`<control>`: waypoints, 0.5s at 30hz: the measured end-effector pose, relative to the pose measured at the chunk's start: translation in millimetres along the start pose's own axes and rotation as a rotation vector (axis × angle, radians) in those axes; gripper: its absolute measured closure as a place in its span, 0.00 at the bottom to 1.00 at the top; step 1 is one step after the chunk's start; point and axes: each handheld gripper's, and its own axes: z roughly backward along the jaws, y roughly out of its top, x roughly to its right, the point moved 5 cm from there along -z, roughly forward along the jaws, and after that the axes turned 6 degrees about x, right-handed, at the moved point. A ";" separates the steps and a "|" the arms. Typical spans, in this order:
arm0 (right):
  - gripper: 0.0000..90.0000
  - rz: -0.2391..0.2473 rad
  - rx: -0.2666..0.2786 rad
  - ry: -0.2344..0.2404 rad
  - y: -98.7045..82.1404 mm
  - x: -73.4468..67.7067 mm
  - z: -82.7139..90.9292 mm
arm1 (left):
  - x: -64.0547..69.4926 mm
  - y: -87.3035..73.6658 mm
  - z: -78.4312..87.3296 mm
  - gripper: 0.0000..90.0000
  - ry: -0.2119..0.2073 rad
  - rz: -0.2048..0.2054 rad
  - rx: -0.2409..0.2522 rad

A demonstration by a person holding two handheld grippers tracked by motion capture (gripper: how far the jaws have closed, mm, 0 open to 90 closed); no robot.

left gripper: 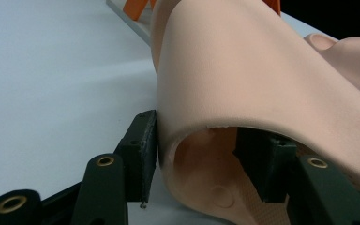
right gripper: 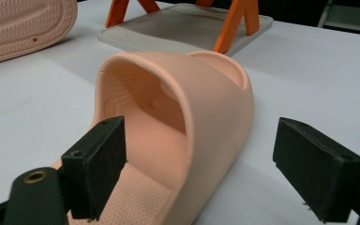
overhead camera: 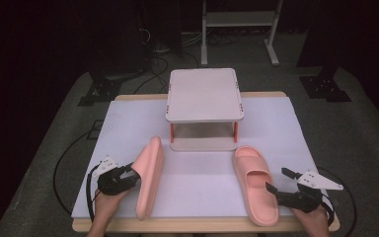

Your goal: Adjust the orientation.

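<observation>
On white table [overhead camera: 54,163]: left gripper [overhead camera: 128,174] clamps smooth foam slipper [overhead camera: 149,177] strap; right gripper [overhead camera: 276,180] spread around second slipper [overhead camera: 256,185].

Tabletop [overhead camera: 286,123], white cover over a wooden edge. Directly on it: grey two-tier rack [overhead camera: 205,94] with orange posts at rear centre; right slipper [overhead camera: 255,182] lying flat; left slipper [overhead camera: 149,175] tipped on edge.

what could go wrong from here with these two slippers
The left gripper pinches only the strap edge of the tilted pink foam slipper, so it may slip or flop over. The right gripper straddles the flat pink slipper's side, jaws open; closing there might push it off the table edge.
</observation>
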 end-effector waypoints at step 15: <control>0.19 -0.001 -0.002 0.002 -0.3 -0.6 -0.2 | 4.3 0.3 -1.4 0.50 -0.002 -0.009 0.008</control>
